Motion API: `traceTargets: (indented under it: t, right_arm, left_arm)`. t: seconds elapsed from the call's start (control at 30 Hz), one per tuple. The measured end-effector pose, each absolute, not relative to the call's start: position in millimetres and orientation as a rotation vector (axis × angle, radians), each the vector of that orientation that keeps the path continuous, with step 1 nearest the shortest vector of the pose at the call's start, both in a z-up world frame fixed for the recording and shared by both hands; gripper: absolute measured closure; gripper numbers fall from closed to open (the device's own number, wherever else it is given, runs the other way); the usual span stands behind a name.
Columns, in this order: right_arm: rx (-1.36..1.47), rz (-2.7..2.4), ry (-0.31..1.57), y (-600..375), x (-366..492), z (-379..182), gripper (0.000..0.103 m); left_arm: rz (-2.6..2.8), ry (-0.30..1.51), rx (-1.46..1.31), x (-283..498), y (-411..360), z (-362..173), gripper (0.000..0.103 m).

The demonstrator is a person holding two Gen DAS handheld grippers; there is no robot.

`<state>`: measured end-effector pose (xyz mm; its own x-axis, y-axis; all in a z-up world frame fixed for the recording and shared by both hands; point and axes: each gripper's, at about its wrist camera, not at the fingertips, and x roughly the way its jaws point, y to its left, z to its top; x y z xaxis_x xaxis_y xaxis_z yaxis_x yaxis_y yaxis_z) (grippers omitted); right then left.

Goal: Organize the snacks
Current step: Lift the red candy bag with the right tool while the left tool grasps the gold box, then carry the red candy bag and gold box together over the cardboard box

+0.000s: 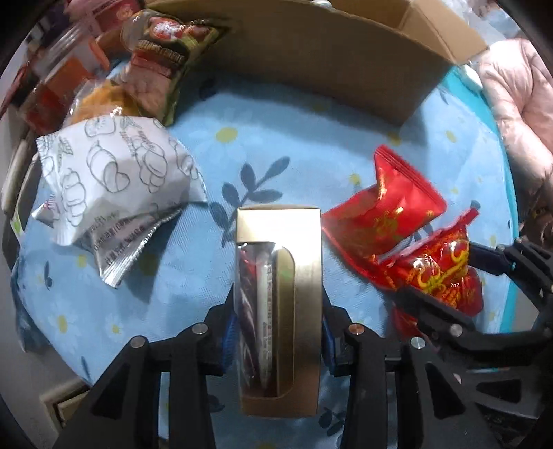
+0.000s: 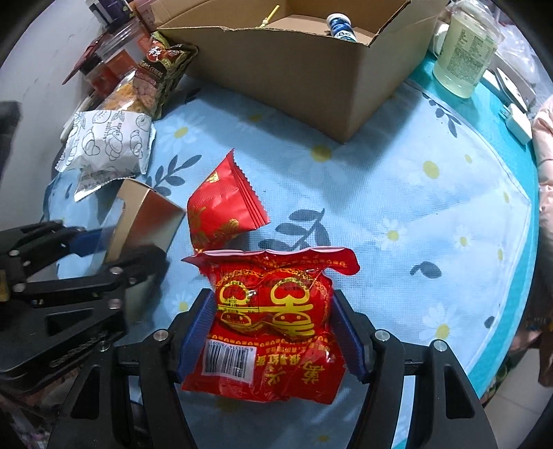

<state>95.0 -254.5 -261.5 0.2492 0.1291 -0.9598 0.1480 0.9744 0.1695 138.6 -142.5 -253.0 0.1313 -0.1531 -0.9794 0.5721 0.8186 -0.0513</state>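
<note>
Left wrist view: left gripper is clasping a gold windowed carton, right gripper a red foil packet; brown cardboard box is holding little, several snacks awaiting on the worktop.

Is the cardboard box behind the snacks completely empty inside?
No, the right wrist view shows a blue and white container lying inside the open cardboard box.

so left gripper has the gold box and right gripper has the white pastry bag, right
Not quite. The left gripper does hold the gold box, but the right gripper holds a red snack bag, as the right wrist view shows. The white pastry bag lies on the table.
</note>
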Motion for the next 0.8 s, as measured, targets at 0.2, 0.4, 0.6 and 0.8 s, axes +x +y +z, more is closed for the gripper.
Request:
traceTargets:
  t: [0.2, 0.4, 0.6, 0.8]
  right_arm:
    - [0.194, -0.014, 1.325, -251, 90, -263, 0.033]
    - [0.205, 0.007, 1.336, -239, 93, -261, 0.037]
    - [0.240, 0.054, 1.348, -230, 87, -257, 0.038]
    - [0.244, 0.095, 1.332, -217, 80, -246, 0.038]
  left_arm:
    - [-0.555, 1.324, 0.402, 136, -144, -254, 0.066]
    - [-0.561, 1.346, 0.363, 125, -125, -242, 0.066]
    - [-0.560, 1.332, 0.353, 119, -114, -222, 0.066]
    - [-0.550, 1.298, 0.336, 109, -97, -202, 0.066]
